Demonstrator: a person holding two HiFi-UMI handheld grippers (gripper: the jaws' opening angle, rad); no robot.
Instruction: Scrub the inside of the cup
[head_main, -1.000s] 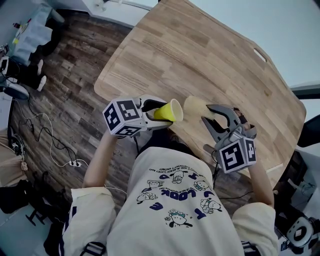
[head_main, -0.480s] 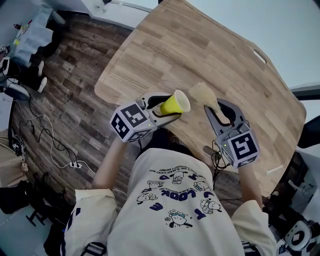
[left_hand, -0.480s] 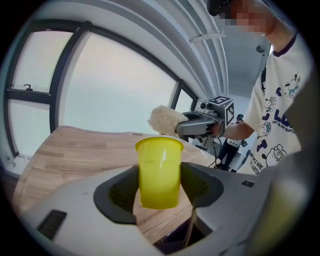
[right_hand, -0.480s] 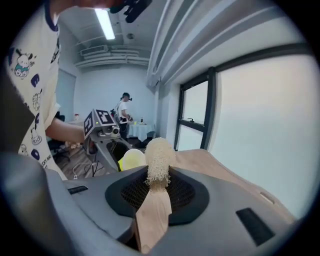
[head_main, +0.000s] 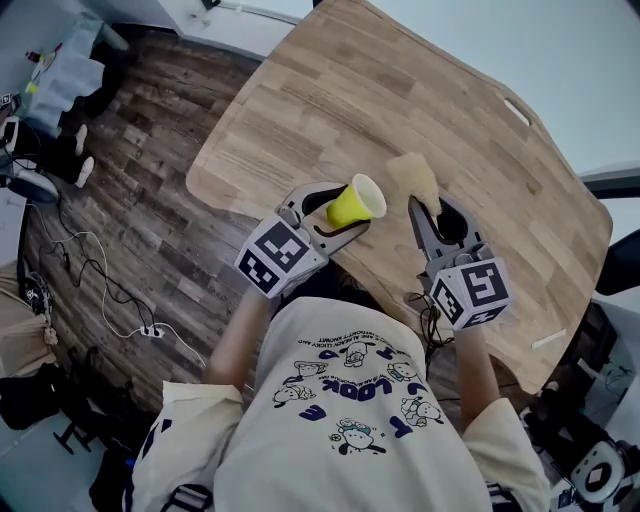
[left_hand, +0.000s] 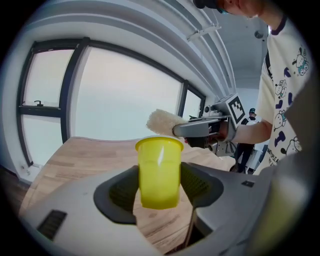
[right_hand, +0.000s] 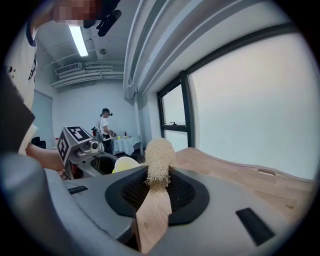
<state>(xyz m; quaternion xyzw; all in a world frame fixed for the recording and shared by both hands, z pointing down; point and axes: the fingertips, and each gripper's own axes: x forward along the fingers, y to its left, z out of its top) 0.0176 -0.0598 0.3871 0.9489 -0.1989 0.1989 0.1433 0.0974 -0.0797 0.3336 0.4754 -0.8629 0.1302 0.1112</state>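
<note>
Yellow plastic cup (head_main: 357, 200) and brush (head_main: 413, 177) have shifted forward. Left gripper (head_main: 340, 213) jaws clamp cup mid-air; right gripper (head_main: 435, 212) jaws pinch brush handle. We judge cup light, crushable: squeeze mid-wall, gently.

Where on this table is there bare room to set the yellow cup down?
Most of the wooden table is bare: the wide stretch from its far edge down to the yellow cup and brush, and its left corner. It is crowded only by the near edge, where the left gripper holds the cup and the right gripper the brush, close together.
</note>
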